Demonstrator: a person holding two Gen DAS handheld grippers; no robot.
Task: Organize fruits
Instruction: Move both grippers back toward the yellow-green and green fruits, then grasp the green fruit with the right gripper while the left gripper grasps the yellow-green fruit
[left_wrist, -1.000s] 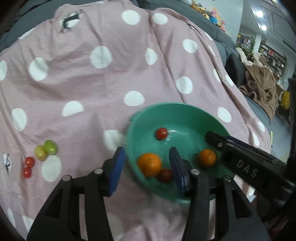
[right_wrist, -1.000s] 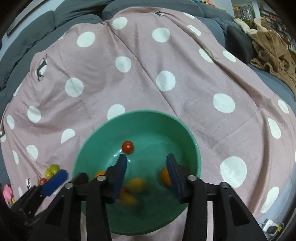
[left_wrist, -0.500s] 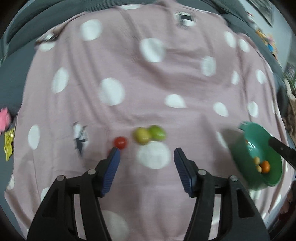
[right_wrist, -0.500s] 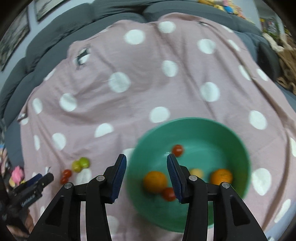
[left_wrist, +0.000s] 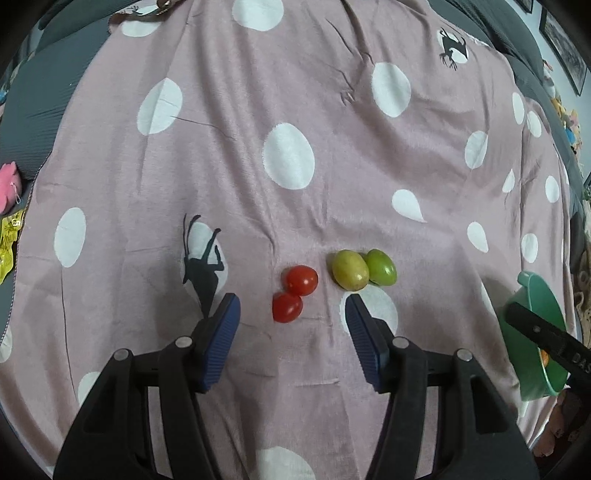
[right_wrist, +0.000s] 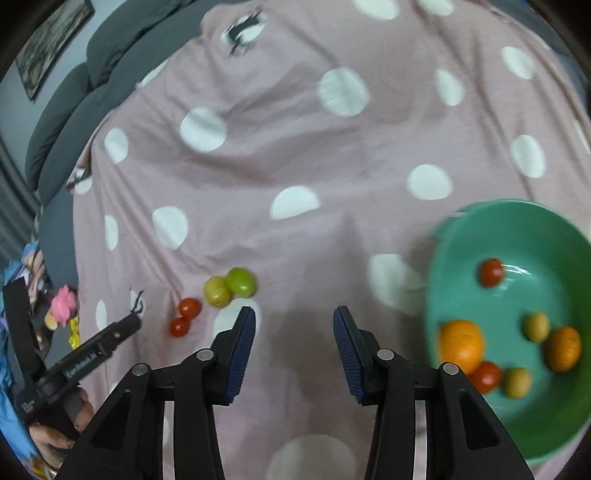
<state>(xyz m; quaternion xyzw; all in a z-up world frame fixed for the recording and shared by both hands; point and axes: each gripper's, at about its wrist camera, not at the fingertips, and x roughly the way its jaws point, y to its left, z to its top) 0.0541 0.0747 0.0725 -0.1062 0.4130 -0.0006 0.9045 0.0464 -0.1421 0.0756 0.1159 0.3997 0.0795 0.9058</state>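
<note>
Four loose fruits are counted on the pink, white-dotted blanket (left_wrist: 229, 122): two red tomatoes (left_wrist: 295, 291), touching, and to their right two green fruits (left_wrist: 364, 271), one more yellow, also touching. All four are smooth and oval. The left gripper (left_wrist: 291, 325) is held just before the tomatoes with its ribbed blue jaws spread and closing slightly, nothing pinched; the nearer tomato lies about level with the jaw tips. The right gripper (right_wrist: 293, 332) is seen over bare cloth, its jaws spread and empty. To its right, a glossy green bowl (right_wrist: 461, 229) rests on the blanket and is cut off by the picture edge; in it six pieces are made out, somewhat blurred: two oranges (right_wrist: 461, 345), two tomatoes, two small yellowish fruits. One bowl tomato is partly hidden behind the gripper arm.
</note>
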